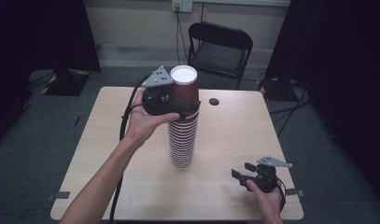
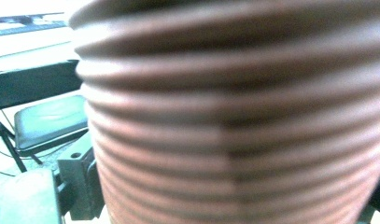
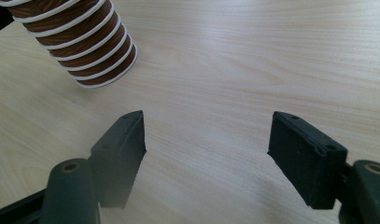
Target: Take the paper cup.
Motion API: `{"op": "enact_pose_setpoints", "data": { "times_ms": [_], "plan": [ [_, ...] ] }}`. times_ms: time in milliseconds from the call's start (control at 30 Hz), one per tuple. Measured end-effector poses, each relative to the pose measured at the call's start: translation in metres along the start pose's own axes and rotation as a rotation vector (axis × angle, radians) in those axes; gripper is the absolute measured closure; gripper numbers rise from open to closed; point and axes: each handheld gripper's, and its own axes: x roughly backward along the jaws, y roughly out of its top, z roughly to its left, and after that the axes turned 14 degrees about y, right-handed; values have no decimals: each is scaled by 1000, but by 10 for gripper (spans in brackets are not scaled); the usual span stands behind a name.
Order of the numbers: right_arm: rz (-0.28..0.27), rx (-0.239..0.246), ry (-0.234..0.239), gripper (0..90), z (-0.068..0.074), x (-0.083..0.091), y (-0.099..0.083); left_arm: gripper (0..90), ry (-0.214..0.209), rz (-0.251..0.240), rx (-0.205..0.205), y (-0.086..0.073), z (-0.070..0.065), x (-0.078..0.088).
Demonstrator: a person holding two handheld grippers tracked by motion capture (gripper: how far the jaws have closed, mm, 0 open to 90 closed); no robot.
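A tall stack of brown paper cups [image 1: 183, 140] with white rims stands in the middle of the wooden table [image 1: 234, 135]. Its top cup [image 1: 184, 86] shows a white round top. My left gripper [image 1: 185, 108] comes in from the left at the height of that top cup, one jaw on each side, shut on it. In the left gripper view the ribbed brown cups [image 2: 234, 130] sit blurred right against the camera. My right gripper [image 1: 241, 176] rests low at the table's front right, open, with bare wood between its jaws [image 3: 206, 140]. The stack's foot [image 3: 80, 42] lies beyond it.
A black folding chair [image 1: 219, 49] stands behind the table's far edge. A small dark round hole [image 1: 214, 101] sits in the tabletop right of the stack. Dark curtains hang on both sides. The left gripper's cable trails off the table's front.
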Motion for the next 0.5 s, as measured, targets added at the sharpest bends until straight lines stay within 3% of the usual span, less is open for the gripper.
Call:
{"op": "enact_pose_setpoints", "data": {
  "times_ms": [333,433,500],
  "plan": [
    [2,3,1,273,1,-1,0,124,-5,-11,-1,8,1,1],
    [-1,2,3,273,1,-1,0,124,-2,-39,38,12,1,3],
    [-1,0,3,273,1,-1,0,124,-5,-34,26,15,1,4]
  ]
}}
